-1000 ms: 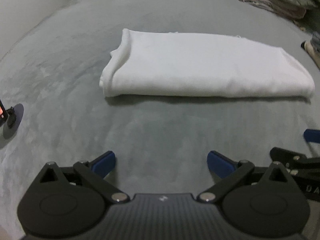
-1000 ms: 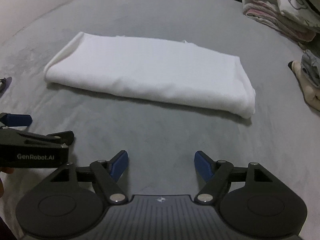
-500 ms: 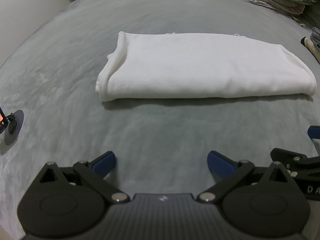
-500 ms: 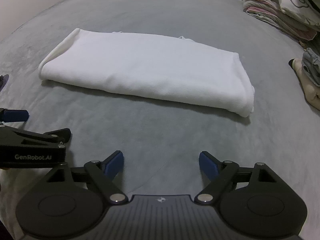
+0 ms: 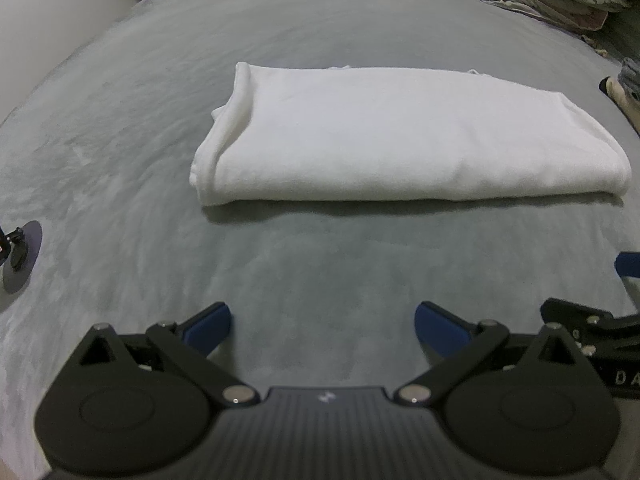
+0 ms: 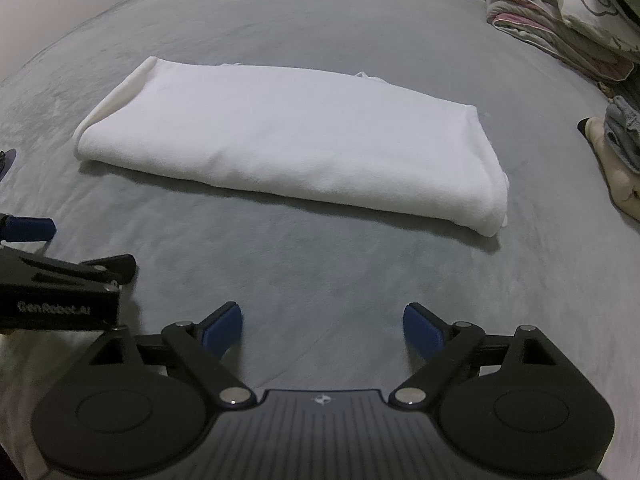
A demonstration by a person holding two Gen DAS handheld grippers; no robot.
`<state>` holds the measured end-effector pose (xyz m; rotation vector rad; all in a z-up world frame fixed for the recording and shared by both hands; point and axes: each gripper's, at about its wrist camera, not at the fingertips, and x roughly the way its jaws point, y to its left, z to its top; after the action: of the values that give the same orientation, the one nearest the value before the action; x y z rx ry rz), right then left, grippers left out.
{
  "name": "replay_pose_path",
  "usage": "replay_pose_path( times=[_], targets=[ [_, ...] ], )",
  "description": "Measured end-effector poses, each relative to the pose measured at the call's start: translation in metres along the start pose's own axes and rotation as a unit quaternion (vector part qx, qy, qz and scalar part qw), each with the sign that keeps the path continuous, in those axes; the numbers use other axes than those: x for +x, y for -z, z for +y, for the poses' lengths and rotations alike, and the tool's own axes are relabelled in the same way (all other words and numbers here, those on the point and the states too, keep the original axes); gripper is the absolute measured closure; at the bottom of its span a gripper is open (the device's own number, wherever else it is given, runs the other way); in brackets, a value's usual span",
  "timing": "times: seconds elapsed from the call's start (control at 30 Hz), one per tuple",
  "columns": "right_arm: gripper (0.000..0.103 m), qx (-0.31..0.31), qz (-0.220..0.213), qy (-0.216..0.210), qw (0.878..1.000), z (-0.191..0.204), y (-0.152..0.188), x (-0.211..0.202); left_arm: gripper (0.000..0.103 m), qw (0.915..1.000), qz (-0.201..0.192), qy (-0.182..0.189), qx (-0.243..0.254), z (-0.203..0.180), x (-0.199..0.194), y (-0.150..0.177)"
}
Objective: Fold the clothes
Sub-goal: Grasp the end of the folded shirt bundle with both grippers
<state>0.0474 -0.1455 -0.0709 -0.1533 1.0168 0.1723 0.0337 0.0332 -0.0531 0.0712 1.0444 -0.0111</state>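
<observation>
Both grippers hung empty near the bed's point(image 5: 120, 120) six o'clock edge: the left gripper point(image 5: 322, 322) wide open, the right gripper point(image 6: 322, 322) opening. For another fold, I judged each should pinch one end of the white garment point(image 6: 288, 140), lying folded mid-bed.

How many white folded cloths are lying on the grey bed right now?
1. The white folded cloth lies alone mid-bed, ahead of both grippers. Other bedding is piled at the far right corner; any white pieces there would be hidden.
</observation>
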Motion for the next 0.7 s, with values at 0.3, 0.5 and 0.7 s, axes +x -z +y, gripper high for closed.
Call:
replay_pose_path(
  times=[0.3,0.5,0.7],
  targets=[
    [0.014,0.016,-0.009,0.010,1.000,-0.008,-0.007,0.002,0.000,0.9935,-0.008,0.049,-0.102,0.037,0.009,-0.020],
    [0.014,0.026,-0.014,0.010,1.000,-0.010,-0.013,0.004,0.000,0.9887,-0.007,0.060,-0.137,0.044,0.015,-0.031],
    [0.014,0.045,-0.023,0.009,0.999,-0.013,-0.019,0.005,0.000,0.9841,-0.013,0.081,-0.157,0.048,0.021,-0.039]
  ],
)
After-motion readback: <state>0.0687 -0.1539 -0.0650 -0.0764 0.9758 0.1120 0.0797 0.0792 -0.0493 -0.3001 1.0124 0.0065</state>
